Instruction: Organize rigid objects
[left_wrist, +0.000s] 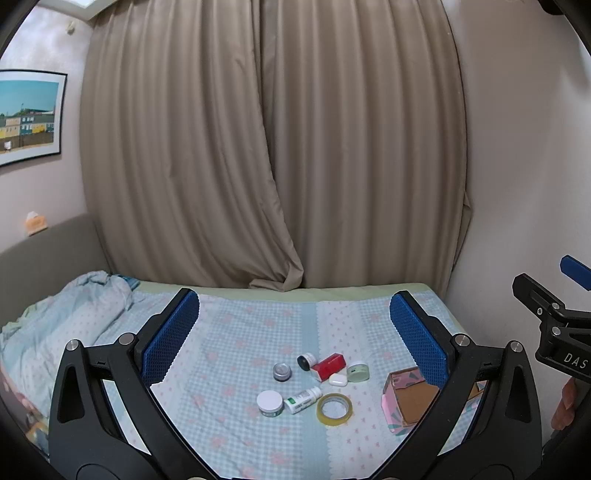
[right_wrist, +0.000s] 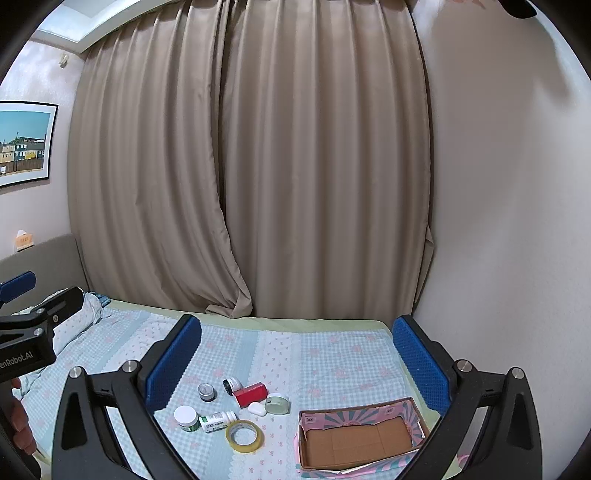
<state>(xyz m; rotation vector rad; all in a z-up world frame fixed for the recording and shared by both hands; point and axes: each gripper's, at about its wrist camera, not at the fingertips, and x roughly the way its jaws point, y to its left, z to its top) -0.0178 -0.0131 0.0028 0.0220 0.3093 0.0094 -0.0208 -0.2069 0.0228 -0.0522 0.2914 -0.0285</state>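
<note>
A cluster of small items lies on the checked bedspread: a red box (left_wrist: 330, 366) (right_wrist: 252, 394), a tape roll (left_wrist: 334, 409) (right_wrist: 244, 436), a white pill bottle on its side (left_wrist: 303, 400) (right_wrist: 218, 421), a white-lidded jar (left_wrist: 270, 403) (right_wrist: 186, 418), a silver tin (left_wrist: 282, 371) (right_wrist: 206, 391), a dark-capped jar (left_wrist: 306, 361) (right_wrist: 232, 386), a pale green jar (left_wrist: 358, 371) (right_wrist: 277, 403) and a white earbud case (left_wrist: 338, 379) (right_wrist: 257, 408). An open pink cardboard box (left_wrist: 412, 400) (right_wrist: 360, 437), with nothing inside, sits to their right. My left gripper (left_wrist: 294, 325) and right gripper (right_wrist: 296, 350) hover above the bed, both open and holding nothing.
Beige curtains (left_wrist: 273, 147) hang behind the bed, with a bare wall (right_wrist: 509, 221) at right. A crumpled quilt (left_wrist: 55, 317) lies at the left by the headboard (left_wrist: 44, 251). A framed picture (left_wrist: 27, 116) hangs on the left wall. A hand (right_wrist: 18, 424) holds the left tool.
</note>
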